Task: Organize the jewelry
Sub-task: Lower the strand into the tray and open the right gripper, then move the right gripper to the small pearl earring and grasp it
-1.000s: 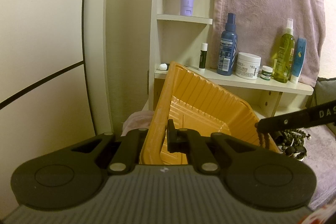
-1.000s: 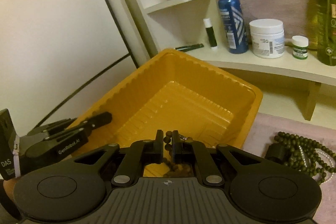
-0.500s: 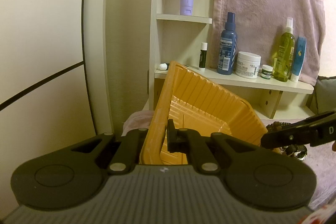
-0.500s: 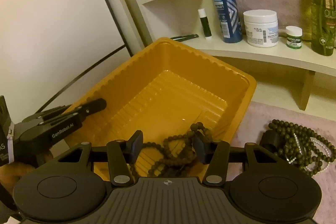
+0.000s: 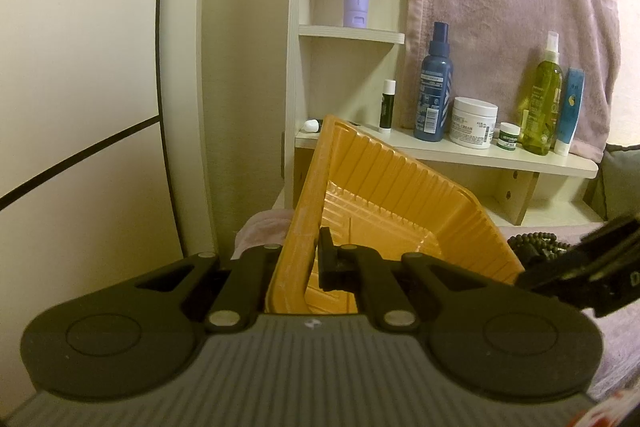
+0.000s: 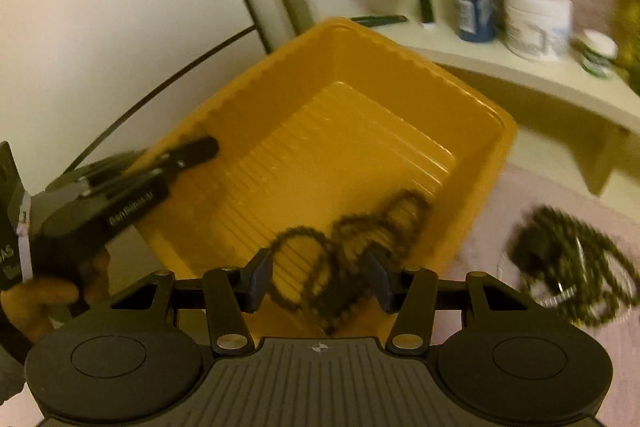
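My left gripper [image 5: 298,263] is shut on the near left rim of a ribbed orange tray [image 5: 384,195] and holds it tilted up; it also shows in the right wrist view [image 6: 176,163]. My right gripper [image 6: 320,279] is open over the tray [image 6: 344,131]. A brown bead necklace [image 6: 360,231] lies loose on the tray floor between and beyond its fingers. A pile of dark green beads and other jewelry [image 6: 572,267] lies on the pink cloth to the right of the tray; it also shows in the left wrist view [image 5: 534,245].
A white shelf [image 5: 500,157] behind the tray holds a blue spray bottle [image 5: 434,87], a white cream jar [image 5: 474,123], a green bottle [image 5: 546,95] and small tubes. A pink towel [image 5: 512,7] hangs behind. A wall stands at the left.
My right gripper opened and let the brown necklace fall into the tray, then drew back toward the right. My left gripper kept its hold on the tray.
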The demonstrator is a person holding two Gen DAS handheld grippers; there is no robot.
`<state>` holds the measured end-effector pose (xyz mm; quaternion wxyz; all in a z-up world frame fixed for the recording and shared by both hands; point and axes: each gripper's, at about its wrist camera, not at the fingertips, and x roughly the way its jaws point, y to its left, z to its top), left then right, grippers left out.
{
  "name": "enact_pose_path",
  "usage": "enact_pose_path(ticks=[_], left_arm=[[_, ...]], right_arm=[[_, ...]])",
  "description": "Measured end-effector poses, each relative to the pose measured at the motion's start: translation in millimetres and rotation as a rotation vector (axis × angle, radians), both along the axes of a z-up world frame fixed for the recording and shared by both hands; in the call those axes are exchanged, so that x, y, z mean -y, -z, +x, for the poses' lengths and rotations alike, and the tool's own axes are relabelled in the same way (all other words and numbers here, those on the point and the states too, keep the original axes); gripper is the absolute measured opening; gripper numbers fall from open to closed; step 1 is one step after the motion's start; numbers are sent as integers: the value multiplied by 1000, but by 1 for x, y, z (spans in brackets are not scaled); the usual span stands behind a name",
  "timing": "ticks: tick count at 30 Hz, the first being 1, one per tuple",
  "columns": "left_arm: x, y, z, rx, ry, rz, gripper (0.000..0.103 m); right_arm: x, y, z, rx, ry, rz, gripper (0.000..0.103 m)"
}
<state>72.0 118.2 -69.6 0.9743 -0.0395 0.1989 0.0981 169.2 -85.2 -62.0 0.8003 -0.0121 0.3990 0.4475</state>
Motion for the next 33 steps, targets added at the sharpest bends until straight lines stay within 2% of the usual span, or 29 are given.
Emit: enact_pose_path(ticks=[6, 12, 20, 26, 28, 29, 33], left_arm=[[0, 0, 0, -2, 0, -2, 6], [0, 1, 0, -5, -6, 1, 6], [1, 2, 1, -12, -12, 7, 6], [1, 2, 2, -20, -13, 16, 6], [1, 3, 3, -22, -14, 18, 6], [1, 3, 3, -23, -15, 19, 6], [1, 4, 3, -26, -19, 22, 6]], right_arm=[[36, 2, -9, 31, 68, 69, 52], [81, 7, -14, 63, 210, 99, 52], [139, 18, -9, 86, 381, 60, 52], [173, 32, 2, 119, 477, -27, 52], [181, 37, 8, 134, 506, -70, 48], [185, 39, 10, 142, 514, -84, 41], [194, 49, 22, 146, 535, -113, 35]])
